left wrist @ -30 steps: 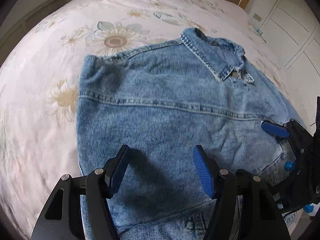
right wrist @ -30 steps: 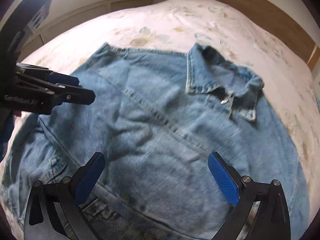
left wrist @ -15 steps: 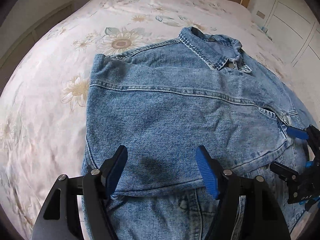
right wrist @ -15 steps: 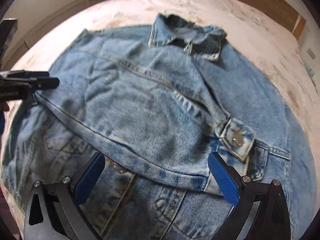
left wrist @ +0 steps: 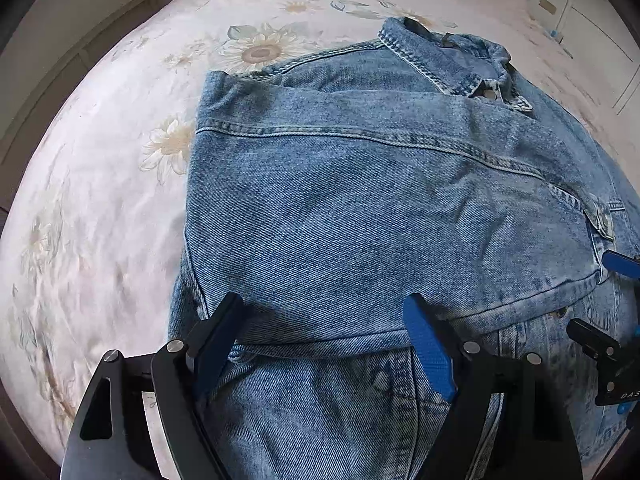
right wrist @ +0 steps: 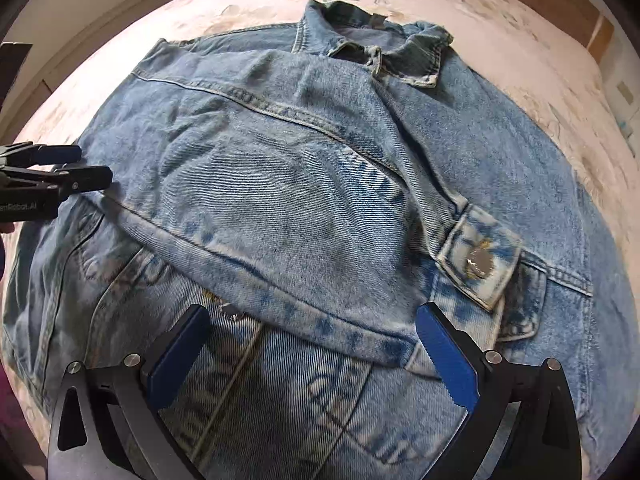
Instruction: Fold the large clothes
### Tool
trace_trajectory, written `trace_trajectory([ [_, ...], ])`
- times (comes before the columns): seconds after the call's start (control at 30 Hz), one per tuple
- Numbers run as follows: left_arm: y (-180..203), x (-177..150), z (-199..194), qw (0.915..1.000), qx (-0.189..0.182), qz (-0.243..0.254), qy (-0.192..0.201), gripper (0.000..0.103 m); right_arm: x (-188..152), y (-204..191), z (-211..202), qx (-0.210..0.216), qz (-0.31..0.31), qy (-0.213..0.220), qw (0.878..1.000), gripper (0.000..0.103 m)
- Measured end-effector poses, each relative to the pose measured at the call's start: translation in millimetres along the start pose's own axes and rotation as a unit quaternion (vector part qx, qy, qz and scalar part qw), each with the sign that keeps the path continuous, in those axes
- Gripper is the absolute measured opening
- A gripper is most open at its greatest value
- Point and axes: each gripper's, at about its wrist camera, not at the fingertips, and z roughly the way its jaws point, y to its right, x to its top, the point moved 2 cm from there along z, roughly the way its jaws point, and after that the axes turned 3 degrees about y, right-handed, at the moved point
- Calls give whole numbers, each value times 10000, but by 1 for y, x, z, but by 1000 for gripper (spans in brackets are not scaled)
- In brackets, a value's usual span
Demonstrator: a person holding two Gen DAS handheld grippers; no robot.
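A blue denim jacket lies on the bed, collar at the far end. Its left sleeve is folded across the front, with the buttoned cuff lying at the right. My left gripper is open and empty, just above the folded sleeve's near edge. My right gripper is open and empty, above the sleeve's lower edge near the cuff. The right gripper also shows at the right edge of the left wrist view; the left gripper shows at the left edge of the right wrist view.
The jacket rests on a pale floral bedspread. A wooden headboard runs along the far side. White cupboard doors stand beyond the bed at the right.
Both grippers have drawn back toward the jacket's hem. The folded sleeve's lower edge and cuff, hidden a second ago, now show in front of the jaws. Both grippers stay open.
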Motion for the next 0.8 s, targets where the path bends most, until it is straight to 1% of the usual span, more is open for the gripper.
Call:
trace_trajectory([
  [0.1, 4, 1, -13, 9999, 43, -62, 90, 78, -6, 9, -19, 33, 194, 115, 9997, 102],
  [0.2, 6, 1, -25, 9996, 18, -227, 180, 78, -14, 18, -33, -55, 276, 196, 9994, 102],
  [0.3, 12, 1, -32, 9993, 22, -293, 229, 78, -22, 24, -46, -150, 314, 239, 9991, 102],
  [0.47, 21, -4, -30, 9997, 49, -202, 164, 78, -29, 29, -56, -244, 350, 347, 9985, 102],
  [0.8, 39, -13, -22, 10000, 69, -15, -30, 78, -40, 34, -60, -235, 466, 489, 9974, 102],
])
